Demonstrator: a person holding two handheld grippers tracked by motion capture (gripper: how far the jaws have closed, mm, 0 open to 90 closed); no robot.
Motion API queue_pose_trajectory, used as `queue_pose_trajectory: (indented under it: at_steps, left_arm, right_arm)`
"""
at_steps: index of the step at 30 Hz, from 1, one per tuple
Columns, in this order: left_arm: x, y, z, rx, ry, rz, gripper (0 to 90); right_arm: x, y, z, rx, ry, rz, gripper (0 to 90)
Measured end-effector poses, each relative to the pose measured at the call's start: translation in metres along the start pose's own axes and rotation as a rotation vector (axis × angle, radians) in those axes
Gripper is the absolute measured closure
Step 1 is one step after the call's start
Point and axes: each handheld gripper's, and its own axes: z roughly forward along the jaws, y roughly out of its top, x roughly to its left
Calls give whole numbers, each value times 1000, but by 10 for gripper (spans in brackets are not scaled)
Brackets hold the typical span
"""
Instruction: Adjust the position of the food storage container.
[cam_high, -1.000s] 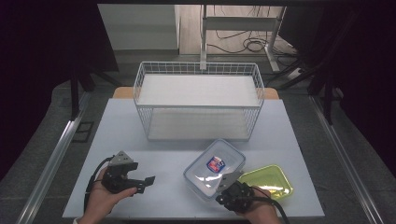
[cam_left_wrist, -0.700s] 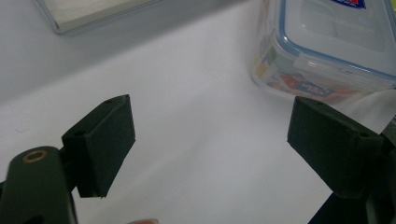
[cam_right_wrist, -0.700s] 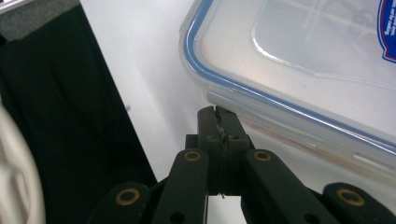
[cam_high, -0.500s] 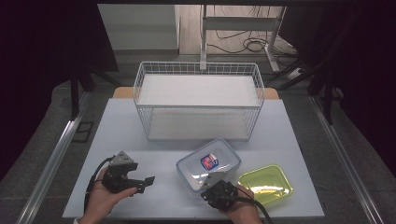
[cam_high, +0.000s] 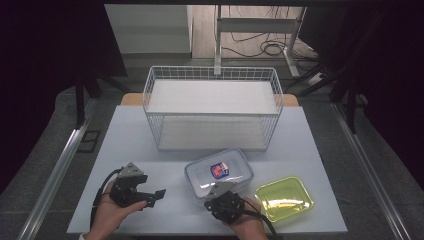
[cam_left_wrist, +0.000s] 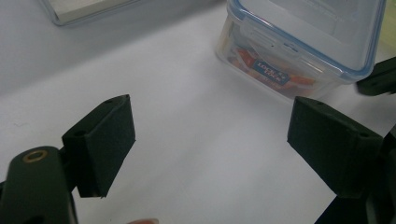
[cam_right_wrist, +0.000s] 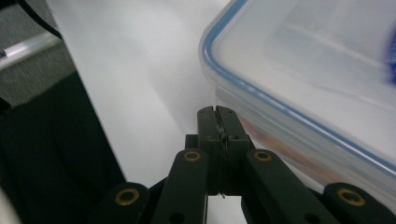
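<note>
A pale table stands in a dim room, with cables on the floor beyond it and a white wire basket at its far side. Nearer the person, a clear box with a blue-edged lid lies flat on the table, and a yellow-green tray sits just beside it on the right, apart from the basket.

The right gripper is at the near edge of the box. In the right gripper view its jaws are pressed together with nothing between them, their tips at the box's side wall just under the lid rim; whether they actually touch it is hard to tell. The left gripper rests well to the left of the box, jaws spread wide, pointing toward it; in the left gripper view the box lies ahead between the pads, still apart from them.

The work looks like shifting or pushing the box with the closed tips. The risk, as I judge it, is that a push at one corner makes the box turn rather than slide, so it swings into the tray or skids away from the tips. The narrow tips could also slip under the lid rim and tip the box. The open left gripper is too far away to steady it.
</note>
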Motion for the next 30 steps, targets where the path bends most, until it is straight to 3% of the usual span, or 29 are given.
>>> queue_pose_trajectory:
  at_steps: [1,2,4,5,6,7,8,9,10,12,13,14,15,16,20,30]
  left_arm:
    - [0,0,0,0,-1,0,148]
    - [0,0,0,0,-1,0,148]
    - [-1,0,1,2,1,1,148]
    - [-1,0,1,2,1,1,148]
    - [-1,0,1,3,1,2,148]
    - [-1,0,1,2,0,1,148]
    - [-2,0,1,2,-2,1,148]
    - [-2,0,1,2,-2,1,148]
    - [-2,0,2,2,-3,2,148]
    - [-1,0,2,3,-2,2,148]
    - [-1,0,2,5,-1,4,148]
    - [0,0,3,7,0,1,148]
    - [0,0,3,7,0,1,148]
    - [0,0,4,9,0,0,148]
    - [0,-1,5,13,0,-2,148]
    - [-1,-1,4,6,-2,-1,146]
  right_arm:
    - [0,0,0,0,0,0,891]
    - [-5,0,-18,-31,-6,27,891]
    - [-16,-1,-36,-62,-35,57,891]
    - [-16,-1,-36,-62,-35,57,891]
    - [-30,-2,-53,-85,-73,98,891]
    - [-30,-2,-53,-85,-73,98,891]
    - [-47,-5,-66,-96,-134,130,892]
    - [-47,-5,-66,-96,-134,130,892]
    - [-65,-9,-74,-99,-178,179,891]
    - [-82,-13,-80,-102,-218,219,891]
    - [-82,-13,-80,-102,-218,219,891]
    - [-95,-17,-83,-102,-247,247,891]
    - [-95,-17,-83,-102,-247,247,891]
    - [-107,-21,-82,-98,-257,279,892]
    - [-120,-26,-74,-68,-263,315,892]
    - [-126,-33,-55,-3,-254,327,893]
